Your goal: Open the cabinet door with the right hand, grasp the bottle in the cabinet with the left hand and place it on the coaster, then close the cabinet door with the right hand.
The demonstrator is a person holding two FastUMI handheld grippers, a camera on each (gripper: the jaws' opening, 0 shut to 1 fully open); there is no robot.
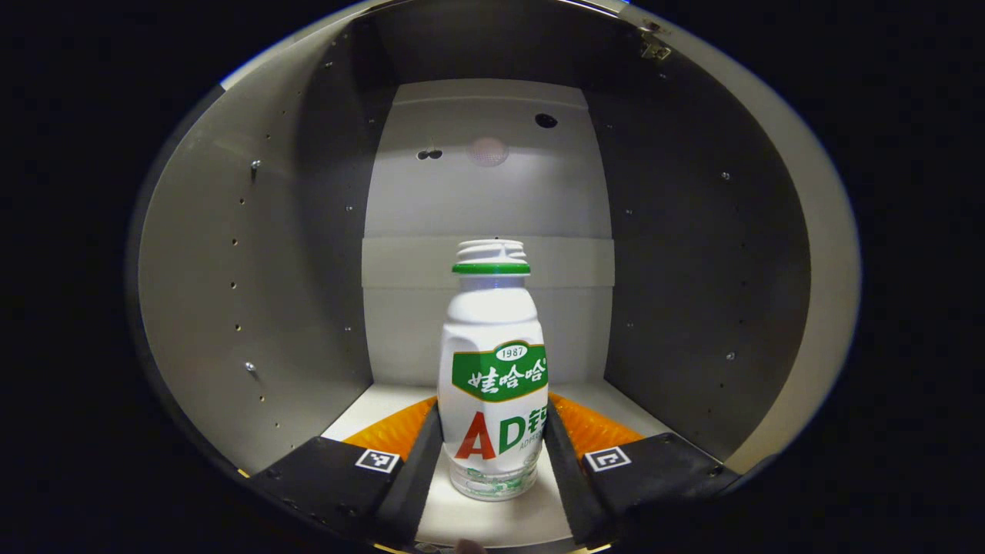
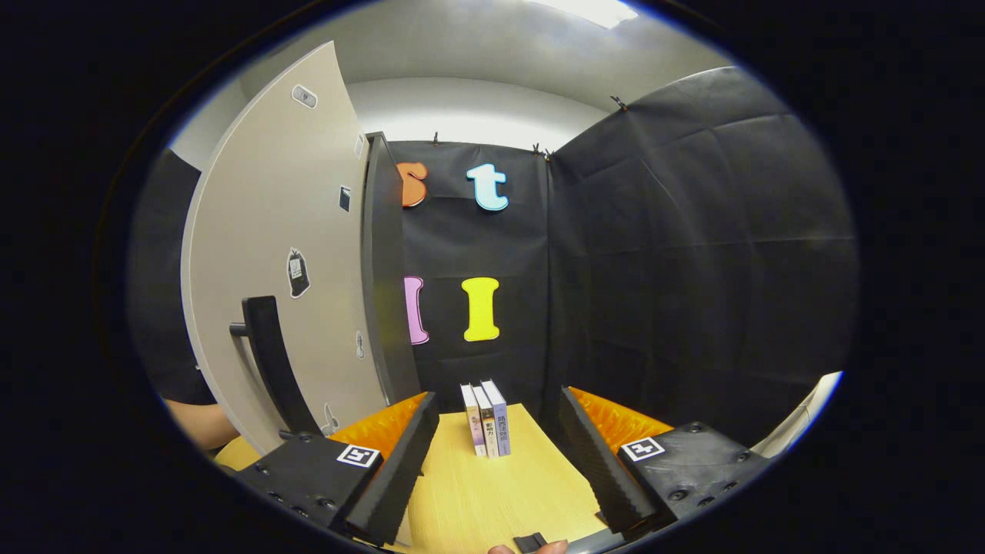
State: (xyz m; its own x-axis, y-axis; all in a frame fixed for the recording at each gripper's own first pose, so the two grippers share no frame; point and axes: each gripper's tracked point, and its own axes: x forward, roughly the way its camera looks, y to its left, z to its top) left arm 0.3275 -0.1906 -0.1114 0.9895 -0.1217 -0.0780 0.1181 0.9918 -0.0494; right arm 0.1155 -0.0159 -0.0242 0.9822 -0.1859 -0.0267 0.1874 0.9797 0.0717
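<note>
Left gripper view: I am looking straight into the cabinet [image 1: 254, 308], with the bottle [image 1: 492, 369] standing upright on the pale cabinet floor [image 1: 485, 523].
Left gripper [image 1: 492, 454]: I am seeing its jaws standing on either side of the bottle's lower body, very close at 9 and 3 o'clock; I cannot tell whether both are pressing on it yet.
Step in hand: I am judging this as the grasp of the bottle, with the door-opening step already done.
Next move: I am expecting to need a firm squeeze low on the body, then a straight draw out of the cabinet without tipping the bottle.
Right gripper [image 2: 496, 454]: I am reading its jaws as spread wide with nothing between them, waiting over the table.
Cabinet door [image 2: 277, 254]: it is standing swung open at 9 o'clock in the right gripper view, its dark handle [image 2: 269, 362] facing me.
Surface: I am seeing a light wooden table [image 2: 492, 500] with three small books [image 2: 485, 419] standing upright at 12 o'clock.
Room: black cloth walls [image 2: 692, 254] are closing the booth in, under a pale ceiling.
</note>
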